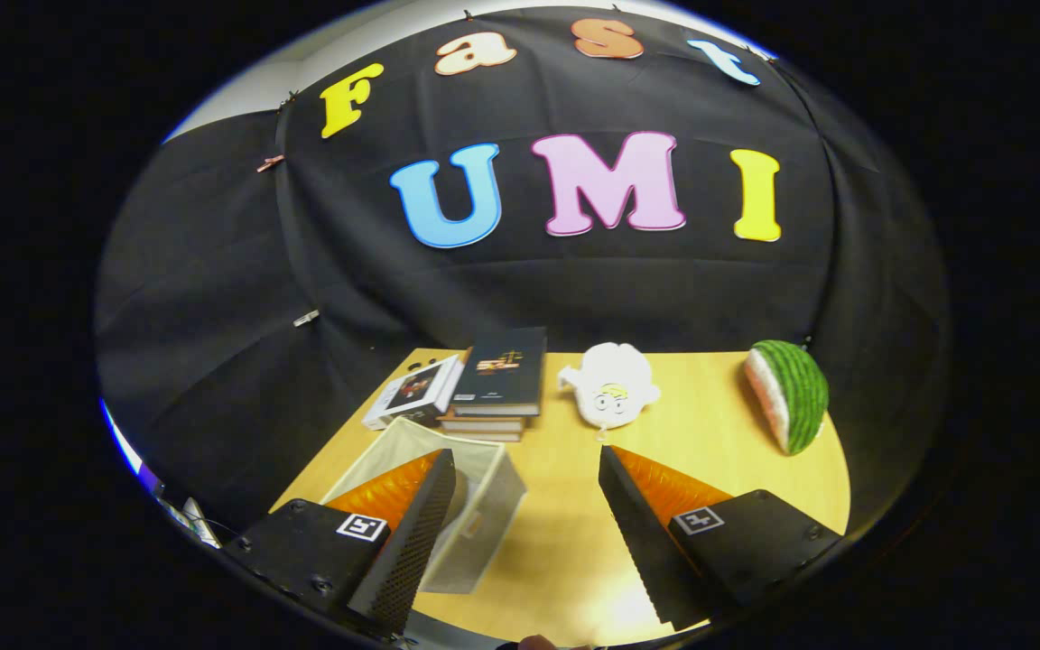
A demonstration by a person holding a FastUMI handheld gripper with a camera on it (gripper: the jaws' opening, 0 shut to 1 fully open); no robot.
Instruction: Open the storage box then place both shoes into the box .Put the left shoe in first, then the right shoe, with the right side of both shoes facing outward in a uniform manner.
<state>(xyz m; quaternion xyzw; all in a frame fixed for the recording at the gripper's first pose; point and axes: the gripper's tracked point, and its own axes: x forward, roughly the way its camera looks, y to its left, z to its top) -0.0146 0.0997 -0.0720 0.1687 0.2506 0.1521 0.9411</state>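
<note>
gripper (pixel 527 469) apart, empty | storage box (pixel 493 506) uncovered, contents unclear

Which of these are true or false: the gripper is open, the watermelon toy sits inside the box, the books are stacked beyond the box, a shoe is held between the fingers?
1. The gripper is open. True: its fingers stand wide apart with bare table between them.
2. The watermelon toy sits inside the storage box. False: it lies on the table, far from the box, beyond the other finger.
3. The books are stacked beyond the box. True.
4. A shoe is held between the fingers. False: they hold nothing.
5. The white plush toy lies between the books and the watermelon toy. True.
</note>
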